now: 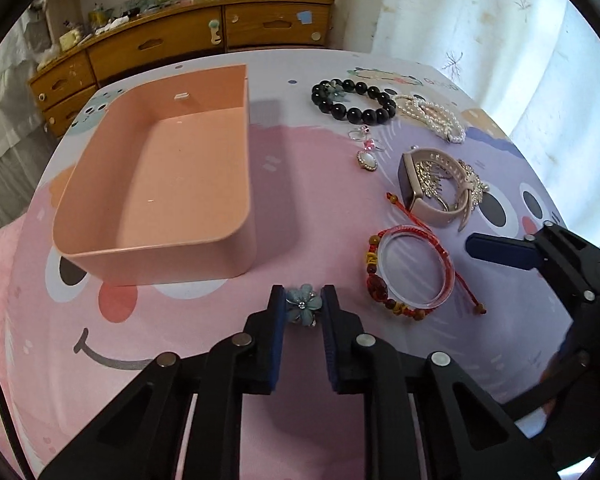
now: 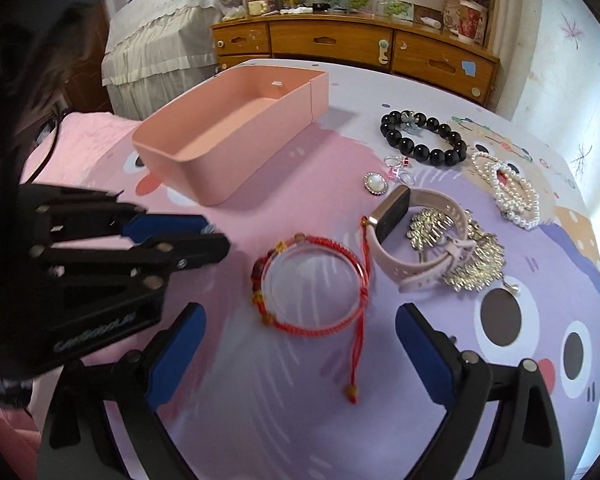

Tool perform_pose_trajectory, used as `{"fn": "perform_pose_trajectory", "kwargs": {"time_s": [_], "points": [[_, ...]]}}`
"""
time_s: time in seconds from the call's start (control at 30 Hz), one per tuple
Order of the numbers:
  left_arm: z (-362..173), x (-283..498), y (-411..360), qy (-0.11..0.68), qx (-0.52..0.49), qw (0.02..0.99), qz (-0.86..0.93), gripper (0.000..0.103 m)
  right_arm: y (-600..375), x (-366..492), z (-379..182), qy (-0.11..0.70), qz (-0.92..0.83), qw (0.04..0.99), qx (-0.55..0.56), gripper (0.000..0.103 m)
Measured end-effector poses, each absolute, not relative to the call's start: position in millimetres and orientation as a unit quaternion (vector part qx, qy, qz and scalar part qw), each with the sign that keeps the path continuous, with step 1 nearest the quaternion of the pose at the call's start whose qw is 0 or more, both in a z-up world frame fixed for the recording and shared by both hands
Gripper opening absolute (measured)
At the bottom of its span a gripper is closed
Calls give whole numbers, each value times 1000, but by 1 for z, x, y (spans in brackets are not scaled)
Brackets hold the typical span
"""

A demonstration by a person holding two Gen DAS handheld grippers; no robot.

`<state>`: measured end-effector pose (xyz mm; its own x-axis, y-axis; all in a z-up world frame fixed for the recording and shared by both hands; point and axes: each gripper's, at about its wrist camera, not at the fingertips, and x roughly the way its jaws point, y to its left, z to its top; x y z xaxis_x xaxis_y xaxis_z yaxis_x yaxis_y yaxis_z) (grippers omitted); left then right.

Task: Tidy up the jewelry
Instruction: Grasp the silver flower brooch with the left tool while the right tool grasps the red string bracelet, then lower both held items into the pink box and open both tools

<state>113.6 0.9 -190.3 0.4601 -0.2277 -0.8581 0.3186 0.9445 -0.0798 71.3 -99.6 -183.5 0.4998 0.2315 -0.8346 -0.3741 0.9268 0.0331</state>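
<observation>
here, a blue flower ornament (image 1: 304, 303) is seen clamped between the pads of the left gripper (image 1: 303, 306), held just in front of the near wall of one peach storage box (image 1: 156, 258) on the cartoon-printed tablecloth (image 1: 180, 360). a bare strip of cloth is left between the box's right wall and the jewelry spread to its right. counted there are one black bead bracelet (image 2: 424, 138), one heap of pearl strands (image 2: 508, 188), one oval pearl brooch (image 2: 376, 185), one pink smartwatch (image 2: 412, 236) lying over a rhinestone piece (image 2: 476, 256), and one red cord bracelet (image 2: 320, 280) ringed around a clear bangle (image 2: 356, 286). the right gripper (image 2: 300, 334) is held spread wide, nothing gripped, angled low toward the red cord bracelet, near but not touching.
</observation>
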Motion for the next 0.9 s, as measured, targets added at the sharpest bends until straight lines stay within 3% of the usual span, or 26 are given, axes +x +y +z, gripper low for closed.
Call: {"fn": "perform_pose_trajectory", "kwargs": {"time_s": [0.17,0.23,0.3,0.6,0.9], "points": [[-179,111,15,483,52,861,-149,15,-100,82,-187,470,150,868,-61,83],[-173,111,23,483,45,862,-150,15,-99,82,-187,466,138,871,-66,70],[-166,110,31,479,41,864,-150,15,-98,82,-186,465,133,873,-71,63],[-131,116,52,442,33,880,-168,15,-88,83,-170,471,143,869,-47,62],[-102,139,69,403,16,897,-180,15,-64,98,-115,414,154,897,7,63]]}}
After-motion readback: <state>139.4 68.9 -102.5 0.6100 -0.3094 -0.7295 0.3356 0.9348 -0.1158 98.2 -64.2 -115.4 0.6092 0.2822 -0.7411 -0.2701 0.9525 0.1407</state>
